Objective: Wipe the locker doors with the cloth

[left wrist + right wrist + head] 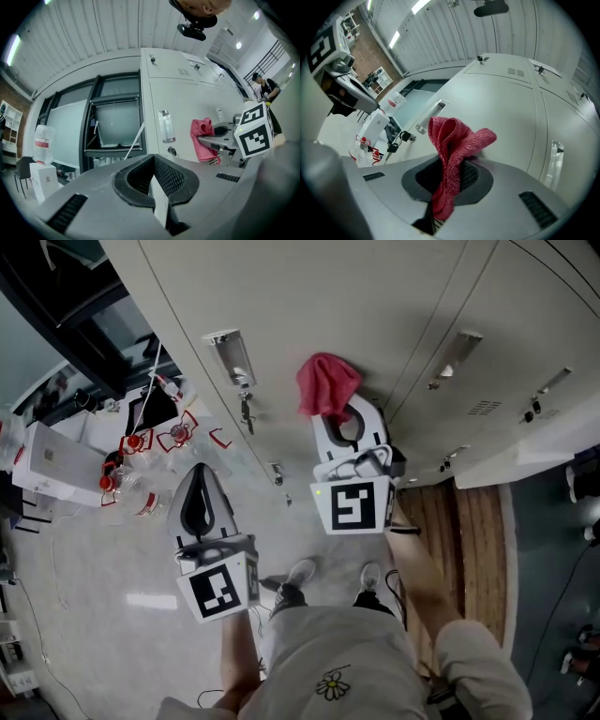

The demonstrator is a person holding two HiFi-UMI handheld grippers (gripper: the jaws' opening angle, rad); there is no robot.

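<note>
My right gripper (pixel 339 423) is shut on a red cloth (pixel 326 382), whose bunched end stands up beyond the jaws, close against a beige locker door (pixel 309 296). I cannot tell whether the cloth touches the door. In the right gripper view the cloth (pixel 454 140) runs down between the black pads (pixel 471 176). A metal handle (pixel 232 357) with keys (pixel 246 412) hanging below it sits left of the cloth. My left gripper (pixel 200 507) hangs lower left, away from the lockers, shut on nothing. The left gripper view shows its jaws (pixel 152 180) together, with the cloth (pixel 202 138) off to the right.
Several water bottles with red caps (pixel 141 474) and a white box (pixel 56 460) stand on the floor at the left, under a window. More locker doors (pixel 525 324) run to the right, above a wooden floor strip (pixel 459 521). My shoes (pixel 300 573) are near the locker base.
</note>
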